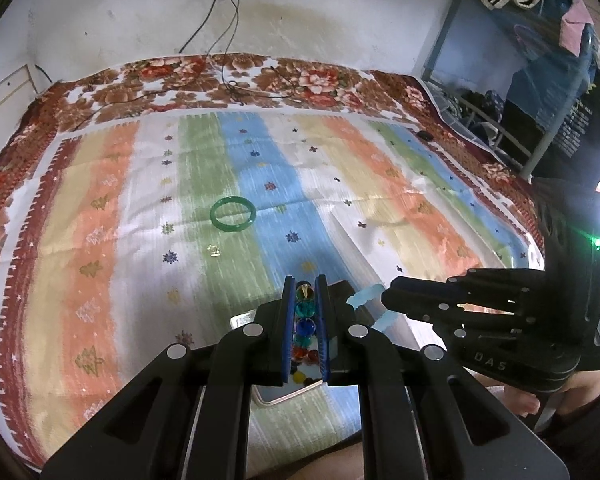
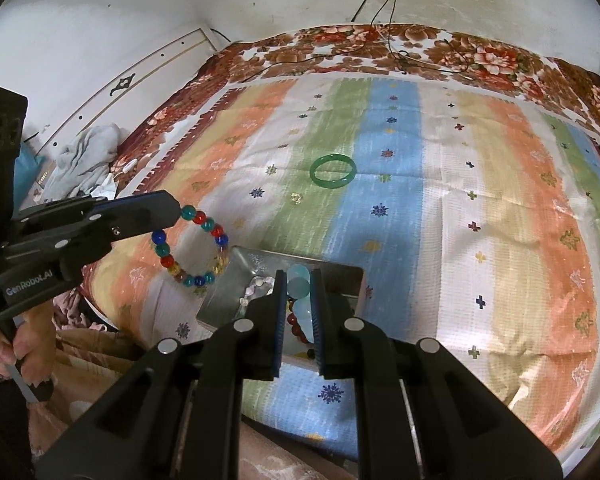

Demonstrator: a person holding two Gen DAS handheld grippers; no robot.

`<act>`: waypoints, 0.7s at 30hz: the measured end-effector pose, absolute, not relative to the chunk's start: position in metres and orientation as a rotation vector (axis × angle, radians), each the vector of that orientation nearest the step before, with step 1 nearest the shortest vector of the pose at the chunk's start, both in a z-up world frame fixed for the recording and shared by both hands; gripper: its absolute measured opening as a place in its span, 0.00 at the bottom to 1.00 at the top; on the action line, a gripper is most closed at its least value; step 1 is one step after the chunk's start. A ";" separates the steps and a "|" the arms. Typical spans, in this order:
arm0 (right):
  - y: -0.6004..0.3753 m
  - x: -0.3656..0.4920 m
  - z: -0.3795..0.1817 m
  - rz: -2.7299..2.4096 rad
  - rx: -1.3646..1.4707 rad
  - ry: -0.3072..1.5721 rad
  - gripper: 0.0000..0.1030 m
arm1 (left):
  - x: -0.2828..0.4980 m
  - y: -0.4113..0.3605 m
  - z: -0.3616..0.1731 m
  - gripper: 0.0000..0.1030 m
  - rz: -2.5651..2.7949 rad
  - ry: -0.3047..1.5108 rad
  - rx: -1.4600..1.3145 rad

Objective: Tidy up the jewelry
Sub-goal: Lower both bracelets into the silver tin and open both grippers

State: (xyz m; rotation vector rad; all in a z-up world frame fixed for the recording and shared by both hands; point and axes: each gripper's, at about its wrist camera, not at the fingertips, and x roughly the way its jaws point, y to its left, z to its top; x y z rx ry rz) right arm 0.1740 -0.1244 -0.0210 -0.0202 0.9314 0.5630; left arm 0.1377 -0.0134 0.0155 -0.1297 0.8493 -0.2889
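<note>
My left gripper (image 1: 305,280) is shut on a multicoloured bead bracelet (image 1: 305,320). In the right wrist view that bracelet (image 2: 192,248) hangs as a loop from the left gripper (image 2: 176,210), just left of a metal tray (image 2: 342,280). My right gripper (image 2: 299,274) is shut on a pale blue bead bracelet (image 2: 300,292) over the tray, which holds whitish and dark red beads. From the left wrist view the right gripper (image 1: 386,300) shows the pale blue beads (image 1: 364,299) at its tip. A green bangle (image 1: 233,214) (image 2: 333,171) and a small gold piece (image 1: 213,251) (image 2: 296,199) lie farther back on the bed.
A striped cloth (image 2: 500,200) covers a floral bedspread (image 1: 300,80). Cables (image 1: 228,80) run from a wall socket across the far edge. A blue metal rack (image 1: 540,80) with clothes stands at the right. Crumpled clothes (image 2: 84,156) lie beside the bed on the left.
</note>
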 end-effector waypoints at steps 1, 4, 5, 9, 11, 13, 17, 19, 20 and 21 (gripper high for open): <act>-0.123 0.174 -0.022 0.566 -0.023 0.934 0.13 | 0.138 -0.014 0.015 0.09 -0.292 0.852 -0.130; -0.120 0.174 -0.022 0.577 -0.037 0.933 0.13 | 0.138 -0.014 0.013 0.09 -0.298 0.859 -0.134; -0.120 0.174 -0.023 0.581 -0.037 0.933 0.13 | 0.139 -0.014 0.012 0.09 -0.297 0.867 -0.133; -0.122 0.176 -0.020 0.564 -0.013 0.907 0.40 | 0.143 -0.015 0.007 0.25 -0.283 0.886 -0.121; -0.123 0.178 -0.018 0.567 0.011 0.897 0.45 | 0.143 -0.015 0.006 0.38 -0.285 0.884 -0.120; -0.123 0.182 -0.020 0.563 0.022 0.904 0.45 | 0.145 -0.015 0.006 0.38 -0.278 0.886 -0.113; -0.122 0.194 -0.027 0.543 0.032 0.938 0.45 | 0.150 -0.011 0.003 0.39 -0.262 0.891 -0.114; -0.123 0.201 -0.030 0.535 0.039 0.950 0.45 | 0.156 -0.008 0.001 0.40 -0.245 0.895 -0.114; -0.123 0.205 -0.032 0.527 0.041 0.955 0.45 | 0.157 -0.006 -0.001 0.40 -0.237 0.898 -0.117; -0.123 0.208 -0.033 0.520 0.042 0.958 0.45 | 0.160 -0.003 -0.002 0.40 -0.228 0.902 -0.119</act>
